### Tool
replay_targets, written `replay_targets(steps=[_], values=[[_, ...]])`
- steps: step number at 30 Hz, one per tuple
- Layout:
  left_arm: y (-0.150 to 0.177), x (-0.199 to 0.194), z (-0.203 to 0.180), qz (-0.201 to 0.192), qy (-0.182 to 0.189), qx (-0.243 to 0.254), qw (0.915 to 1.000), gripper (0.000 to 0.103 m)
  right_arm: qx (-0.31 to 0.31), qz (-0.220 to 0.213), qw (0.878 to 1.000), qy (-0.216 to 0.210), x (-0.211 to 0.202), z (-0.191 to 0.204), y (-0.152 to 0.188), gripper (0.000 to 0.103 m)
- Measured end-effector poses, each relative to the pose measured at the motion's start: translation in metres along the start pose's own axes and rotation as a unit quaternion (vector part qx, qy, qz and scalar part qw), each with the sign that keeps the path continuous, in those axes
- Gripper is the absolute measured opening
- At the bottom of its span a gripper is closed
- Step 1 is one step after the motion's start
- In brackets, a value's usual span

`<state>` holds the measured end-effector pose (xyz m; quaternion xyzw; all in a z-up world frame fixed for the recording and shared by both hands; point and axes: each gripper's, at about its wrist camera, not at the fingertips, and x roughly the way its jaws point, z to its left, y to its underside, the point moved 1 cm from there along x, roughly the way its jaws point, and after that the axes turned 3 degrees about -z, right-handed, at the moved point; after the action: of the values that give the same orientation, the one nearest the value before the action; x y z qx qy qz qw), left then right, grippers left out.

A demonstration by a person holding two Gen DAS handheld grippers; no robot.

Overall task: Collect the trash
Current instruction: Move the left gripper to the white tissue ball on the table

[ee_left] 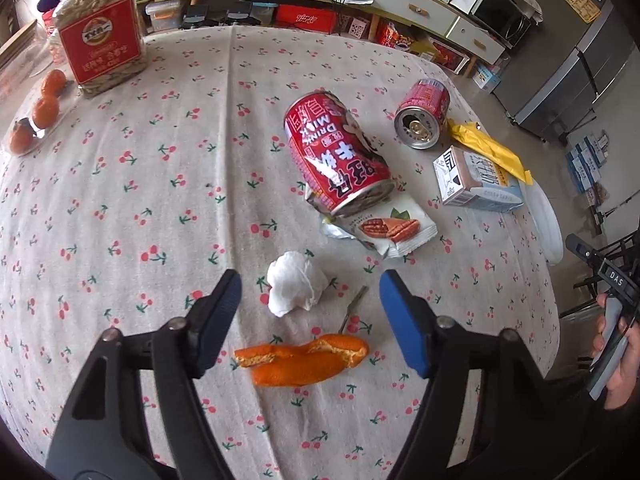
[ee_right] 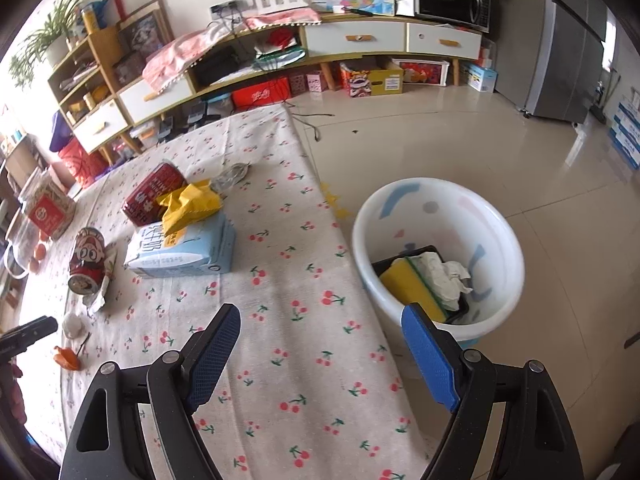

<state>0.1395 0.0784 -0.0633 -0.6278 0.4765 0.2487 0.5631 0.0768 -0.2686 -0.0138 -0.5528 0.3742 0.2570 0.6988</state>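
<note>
1. Nearest the left wrist camera: orange peel (ee_left: 302, 362) flat on the cherry-print tablecloth (ee_left: 160, 200), lying between and just below the fingertips of the left gripper (ee_left: 310, 300). Crumpled white tissue (ee_left: 294, 288) sits just beyond it, also in the gap.
2. Left gripper – jaws partly open, nothing held; pads clear of both peel and tissue.
3. Right gripper (ee_right: 320, 344) – jaws wide, empty, hovering over the table edge with the white bin (ee_right: 438, 256) on the floor just beside the table. The bin already holds a yellow sponge and crumpled paper.
4. Other trash on the table: dented red can (ee_left: 338, 160) lying on a nut wrapper (ee_left: 386, 232), second red can (ee_left: 422, 114), milk carton (ee_left: 476, 180), yellow wrapper (ee_left: 490, 148).
5. Step in hand, as I judge it: left tool lining up a pick – tissue or peel, cannot tell which.
6. Next move calls for lowering until the pads straddle one item, closing, then carrying it across to the bin. Peel is flat; a shallow grip may slip.
</note>
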Motion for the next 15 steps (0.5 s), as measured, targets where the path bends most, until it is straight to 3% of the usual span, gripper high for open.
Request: replay_targets(steps=[4,6,9,15], values=[[0.001,0.016,0.0,0.018,-0.012,0.013,0.9997,0.05,-0.016,0.006,1.0,-0.004,0.006,0.013,-0.001,0.084],[0.003,0.021,0.001,0.028,-0.017,0.012,0.9994,0.029,-0.027,0.006,1.0,-0.005,0.008,0.021,-0.003,0.084],[0.003,0.02,0.0,0.028,-0.017,0.012,0.9994,0.024,-0.046,0.002,0.999,-0.005,0.009,0.033,-0.007,0.084],[-0.002,-0.003,-0.003,0.002,-0.007,0.005,1.0,0.023,-0.074,-0.01,0.997,-0.011,0.013,0.057,-0.023,0.084]])
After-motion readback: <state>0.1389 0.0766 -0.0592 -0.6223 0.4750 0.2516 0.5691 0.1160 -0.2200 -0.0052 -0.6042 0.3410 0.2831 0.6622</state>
